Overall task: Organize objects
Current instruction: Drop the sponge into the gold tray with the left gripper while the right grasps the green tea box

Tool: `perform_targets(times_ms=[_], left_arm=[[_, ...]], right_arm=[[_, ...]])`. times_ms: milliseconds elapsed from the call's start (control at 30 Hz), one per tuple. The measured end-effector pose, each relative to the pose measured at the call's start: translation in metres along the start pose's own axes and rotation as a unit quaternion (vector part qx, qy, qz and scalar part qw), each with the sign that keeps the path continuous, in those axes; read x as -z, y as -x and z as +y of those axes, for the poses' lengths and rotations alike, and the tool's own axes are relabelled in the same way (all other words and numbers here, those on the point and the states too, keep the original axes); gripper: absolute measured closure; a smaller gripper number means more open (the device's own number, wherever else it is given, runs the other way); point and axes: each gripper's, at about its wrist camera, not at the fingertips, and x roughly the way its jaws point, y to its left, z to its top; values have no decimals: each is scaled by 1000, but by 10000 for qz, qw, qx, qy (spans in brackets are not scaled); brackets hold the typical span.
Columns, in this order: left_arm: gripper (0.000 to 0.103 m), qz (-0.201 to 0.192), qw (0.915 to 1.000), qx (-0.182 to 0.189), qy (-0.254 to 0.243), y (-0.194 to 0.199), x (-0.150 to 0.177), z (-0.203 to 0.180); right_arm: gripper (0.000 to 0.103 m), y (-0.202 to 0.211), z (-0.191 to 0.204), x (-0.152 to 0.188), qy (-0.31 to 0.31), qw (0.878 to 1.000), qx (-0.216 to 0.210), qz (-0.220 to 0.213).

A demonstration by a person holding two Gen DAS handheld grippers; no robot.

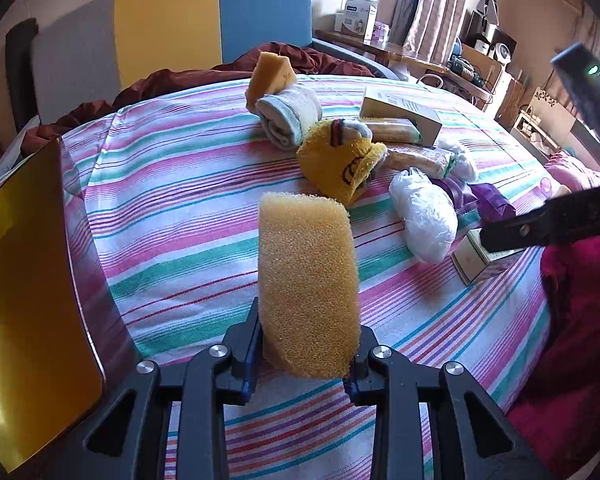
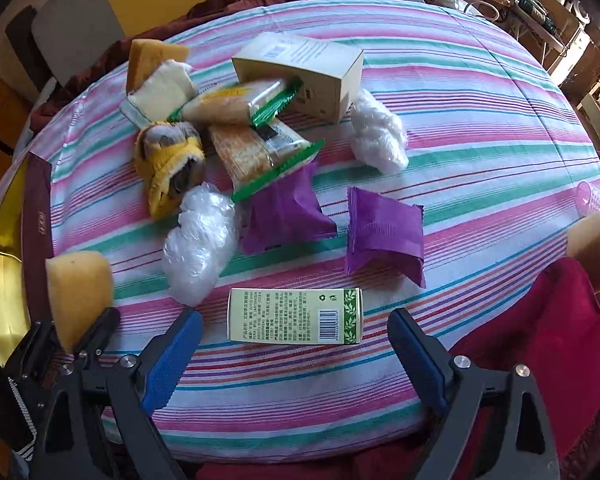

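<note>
My left gripper [image 1: 306, 352] is shut on a yellow sponge [image 1: 308, 280] and holds it upright above the striped cloth; it also shows in the right wrist view [image 2: 80, 292] at the left edge. My right gripper [image 2: 296, 340] is open and empty, its blue pads either side of a small green-and-white box [image 2: 294, 316] lying on the cloth. Beyond lie two purple packets [image 2: 384, 234], two white plastic bundles [image 2: 200, 240], cracker packs [image 2: 256, 148], a yellow sock [image 2: 172, 160], a beige carton [image 2: 300, 72] and another sponge [image 2: 152, 60].
A gold-lined box [image 1: 32, 300] stands open at the left edge of the table. A third sponge [image 2: 590, 248] rests on red cloth [image 2: 548, 328] at the right. Chairs and dark red fabric [image 1: 292, 56] sit behind the table [image 1: 180, 200].
</note>
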Motion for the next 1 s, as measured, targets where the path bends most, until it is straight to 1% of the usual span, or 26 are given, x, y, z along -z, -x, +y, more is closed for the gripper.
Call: perform_targets(times_ms=[67, 100, 133, 167, 267, 400, 467, 567, 633, 767, 867, 900, 1000], left_arm=[[70, -51, 10000, 36, 3, 5, 2, 1], [70, -89, 10000, 42, -7, 7, 2, 1], [70, -118, 9999, 55, -9, 10, 3, 1], [70, -143, 9999, 77, -4, 12, 2, 0], [70, -244, 9996, 127, -37, 21, 4, -2], [70, -448, 9988, 166, -68, 38, 3, -3], [70, -593, 9982, 129, -36, 51, 2, 1], [70, -821, 9965, 40, 163, 73, 0, 17], [70, -916, 9949, -98, 402, 87, 0, 35], [70, -913, 9893, -464, 1035, 106, 7, 89], [70, -818, 9826, -759, 1487, 117, 14, 136], [70, -765, 9798, -860, 1637, 119, 17, 154], [69, -504, 9720, -1180, 1967, 120, 18, 206]], right_arm=[[10, -9, 3, 2, 22, 9999, 136, 60], [18, -13, 4, 4, 26, 9998, 192, 76], [30, -16, 4, 5, 20, 9997, 231, 99], [29, -20, 3, 6, -10, 9996, 236, 129], [30, -21, -1, 11, -94, 9999, 140, 1], [30, -16, -1, 20, -53, 9998, 27, -194], [30, -16, 1, 23, 31, 9996, 9, -288], [30, -24, 4, 26, 109, 9996, -24, -260], [30, -28, 7, 27, 168, 9995, -22, -275], [30, -37, 13, 30, 281, 9991, 1, -332], [30, -43, 17, 32, 357, 9987, -24, -350], [30, -42, 17, 28, 387, 9986, -27, -346], [30, -48, 19, 30, 455, 9984, -33, -338]])
